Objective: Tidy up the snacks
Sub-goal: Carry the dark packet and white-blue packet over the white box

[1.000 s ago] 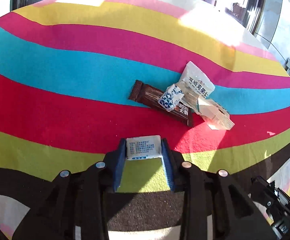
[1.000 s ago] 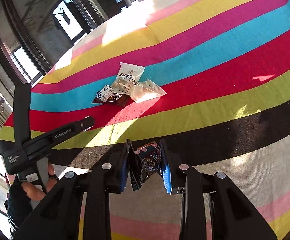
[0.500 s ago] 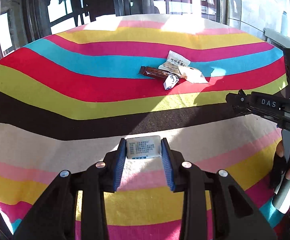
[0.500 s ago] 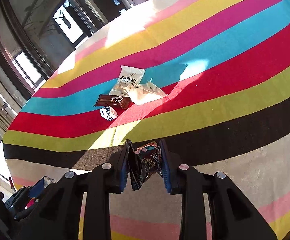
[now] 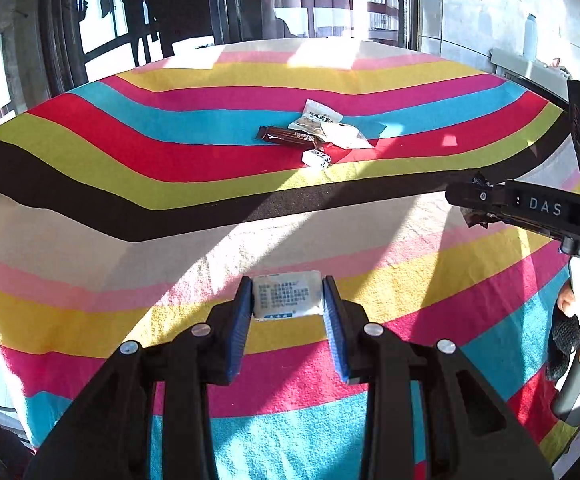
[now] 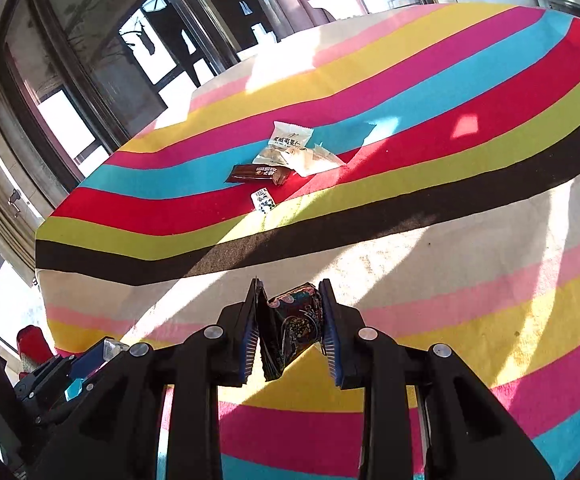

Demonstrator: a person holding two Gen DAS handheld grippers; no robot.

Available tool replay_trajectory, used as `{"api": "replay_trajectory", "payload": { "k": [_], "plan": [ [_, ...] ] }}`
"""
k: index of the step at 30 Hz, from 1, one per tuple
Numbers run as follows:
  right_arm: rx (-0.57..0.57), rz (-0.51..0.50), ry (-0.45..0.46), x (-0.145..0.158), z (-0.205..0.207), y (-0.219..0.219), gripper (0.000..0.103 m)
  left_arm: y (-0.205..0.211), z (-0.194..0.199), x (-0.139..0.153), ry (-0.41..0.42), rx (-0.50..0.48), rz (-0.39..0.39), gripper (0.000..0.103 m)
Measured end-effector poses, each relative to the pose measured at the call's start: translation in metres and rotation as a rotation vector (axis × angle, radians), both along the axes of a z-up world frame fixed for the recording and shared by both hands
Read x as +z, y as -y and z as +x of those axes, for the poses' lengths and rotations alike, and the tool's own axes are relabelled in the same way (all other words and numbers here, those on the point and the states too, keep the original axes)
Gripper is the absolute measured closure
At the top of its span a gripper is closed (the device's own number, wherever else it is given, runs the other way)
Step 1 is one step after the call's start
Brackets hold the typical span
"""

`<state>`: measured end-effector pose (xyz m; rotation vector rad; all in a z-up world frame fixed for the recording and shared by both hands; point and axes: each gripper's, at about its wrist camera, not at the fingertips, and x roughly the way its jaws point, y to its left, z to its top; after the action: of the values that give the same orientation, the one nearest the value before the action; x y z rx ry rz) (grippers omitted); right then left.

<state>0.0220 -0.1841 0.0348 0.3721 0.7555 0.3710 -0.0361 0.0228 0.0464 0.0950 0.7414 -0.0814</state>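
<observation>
A table covered with a striped cloth [image 5: 130, 216] in bands of pink, yellow, magenta, blue, red, green, black and cream carries a small cluster of snacks on its far side. A brown bar wrapper [image 5: 286, 136] lies across the blue and red bands, touching a white printed packet [image 5: 318, 115] and a clear packet [image 5: 345, 138]. A small white-and-blue packet [image 5: 316, 159] lies just beside them.

A striped cloth [image 5: 130, 240] (pink, yellow, blue, red, black bands) covered the table. Dark-framed windows [image 6: 90, 80] stood behind it, and hard sunlight fell in patches across it.
</observation>
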Motion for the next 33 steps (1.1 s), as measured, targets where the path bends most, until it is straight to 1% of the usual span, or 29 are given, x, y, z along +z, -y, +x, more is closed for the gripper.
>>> {"api": "replay_trajectory", "payload": {
  "k": [3,7,9,12,16,25,33],
  "plan": [
    [-0.002,-0.04,0.047,0.012,-0.039,0.001,0.075,0.009,-0.013,0.003,0.014,-0.021,0.001,0.068],
    [-0.017,-0.102,0.099,0.025,-0.078,0.005,0.075,0.022,-0.027,0.009,0.034,-0.05,0.005,0.068],
    [-0.029,-0.121,0.119,0.031,-0.094,0.009,0.075,0.027,-0.036,0.011,0.045,-0.061,0.01,0.068],
    [-0.035,-0.122,0.137,0.038,-0.115,0.017,0.075,0.034,-0.046,0.015,0.058,-0.076,0.02,0.068],
    [-0.041,-0.163,0.158,0.043,-0.144,0.025,0.075,0.046,-0.062,0.022,0.079,-0.107,0.037,0.068],
    [-0.106,-0.242,0.155,0.036,-0.198,0.062,0.075,0.082,-0.09,0.037,0.117,-0.18,0.072,0.068],
    [-0.184,-0.284,0.112,0.015,-0.248,0.104,0.075,0.12,-0.113,0.044,0.141,-0.265,0.112,0.068]
  ]
}}
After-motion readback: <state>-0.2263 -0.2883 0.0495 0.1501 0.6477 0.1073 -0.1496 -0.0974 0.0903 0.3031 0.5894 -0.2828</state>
